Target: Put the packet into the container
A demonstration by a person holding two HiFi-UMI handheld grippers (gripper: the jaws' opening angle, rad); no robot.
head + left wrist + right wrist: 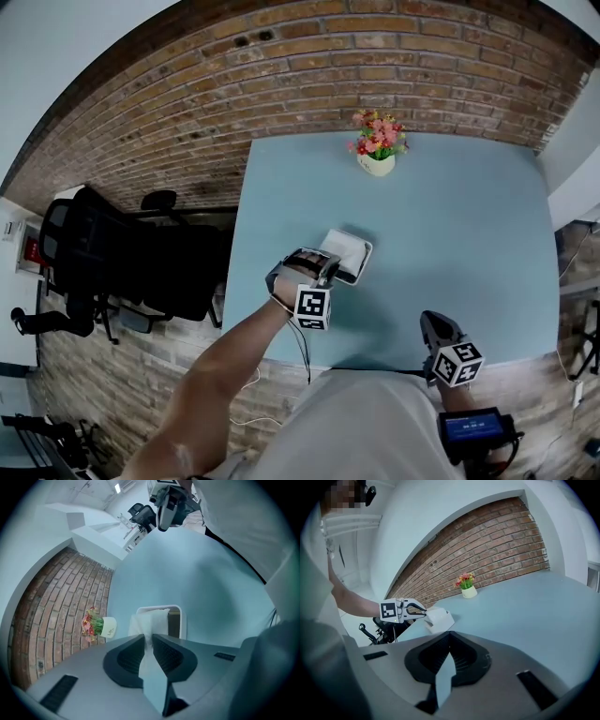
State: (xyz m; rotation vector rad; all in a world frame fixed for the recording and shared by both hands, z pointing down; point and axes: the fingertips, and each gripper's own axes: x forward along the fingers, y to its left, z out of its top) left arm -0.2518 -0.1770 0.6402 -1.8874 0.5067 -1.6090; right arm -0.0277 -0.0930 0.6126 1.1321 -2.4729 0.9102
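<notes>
A white packet (149, 624) is pinched between the pads of my left gripper (148, 641), and its free end reaches over the white rectangular container (180, 620). In the head view the container (364, 255) sits on the light blue table (450, 225) left of centre, with the left gripper (322, 268) at its near left edge. From the right gripper view the left gripper (423, 612) touches the container (443, 620) from the left. My right gripper (429, 324) hangs at the table's front edge, shut with nothing in it, its tips (449, 634) meeting.
A small white pot of pink and red flowers (377, 143) stands at the table's far edge. A brick wall (281, 84) runs behind the table. Black office chairs (103, 253) stand on the floor to the left.
</notes>
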